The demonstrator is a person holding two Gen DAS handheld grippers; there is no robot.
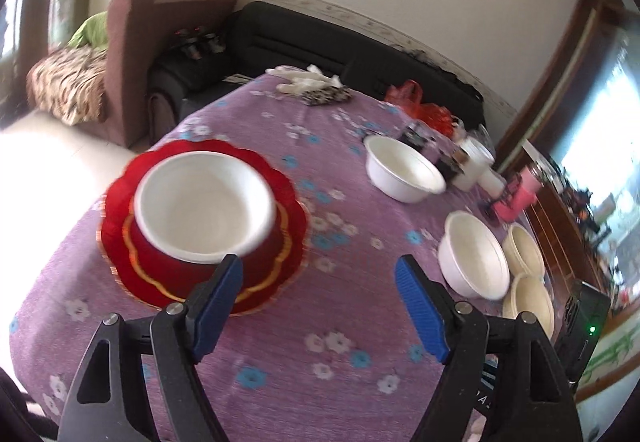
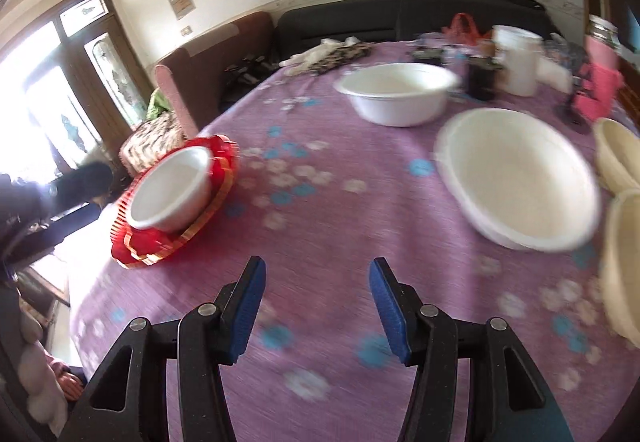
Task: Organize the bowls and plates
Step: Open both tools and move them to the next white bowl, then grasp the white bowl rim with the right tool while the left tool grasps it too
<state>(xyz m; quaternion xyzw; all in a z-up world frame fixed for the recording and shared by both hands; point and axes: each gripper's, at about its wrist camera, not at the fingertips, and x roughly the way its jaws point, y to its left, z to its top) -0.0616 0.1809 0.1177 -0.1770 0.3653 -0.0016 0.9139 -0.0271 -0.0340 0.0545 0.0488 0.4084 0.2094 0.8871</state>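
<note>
A white bowl (image 1: 204,201) sits on stacked red scalloped plates (image 1: 132,270) at the table's left; they also show in the right wrist view as bowl (image 2: 172,189) and plates (image 2: 140,246). My left gripper (image 1: 320,268) is open and empty, its left finger just in front of the red plates. Two more white bowls (image 1: 404,169) (image 1: 474,260) and two cream bowls (image 1: 522,252) (image 1: 530,300) stand at the right. My right gripper (image 2: 318,270) is open and empty above the cloth, between the red stack and a near white bowl (image 2: 520,177). A far white bowl (image 2: 396,91) stands behind.
The table has a purple flowered cloth (image 1: 320,362). At its far right edge stand a white cup (image 2: 518,59), dark jars (image 2: 482,77), a pink object (image 2: 598,81) and a red bag (image 1: 416,99). A black sofa (image 1: 320,37) and a brown armchair (image 1: 140,53) lie beyond.
</note>
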